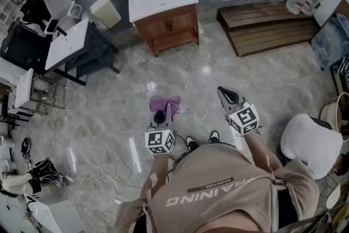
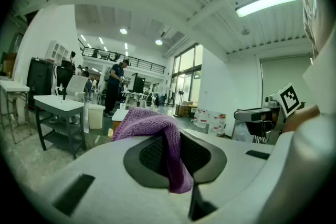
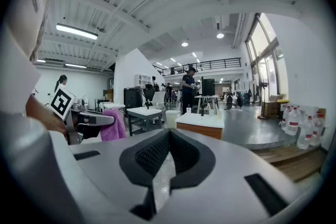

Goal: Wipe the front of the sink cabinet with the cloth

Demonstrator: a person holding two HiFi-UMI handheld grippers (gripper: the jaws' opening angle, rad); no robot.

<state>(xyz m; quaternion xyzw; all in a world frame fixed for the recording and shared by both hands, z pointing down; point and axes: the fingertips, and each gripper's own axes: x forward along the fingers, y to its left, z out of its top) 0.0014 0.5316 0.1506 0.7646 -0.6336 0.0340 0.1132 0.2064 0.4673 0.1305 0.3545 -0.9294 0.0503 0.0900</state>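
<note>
**Purple cloth pinched, cabinet well ahead**

Grips a purple knitted cloth (image 2: 157,126) between the fingers (image 2: 146,157) of the left gripper (image 1: 162,116), folds draped over the tips and hanging down between them. Holds the right gripper (image 1: 225,93) with fingers (image 3: 149,155) pressed together at the tips, nothing between. Faces the brown wooden sink cabinet with white top (image 1: 166,19), well ahead of both pairs of fingers across the grey marble floor (image 1: 109,95). Left of it, a cream bin (image 1: 104,11) and a white-topped desk (image 1: 68,43).
</note>
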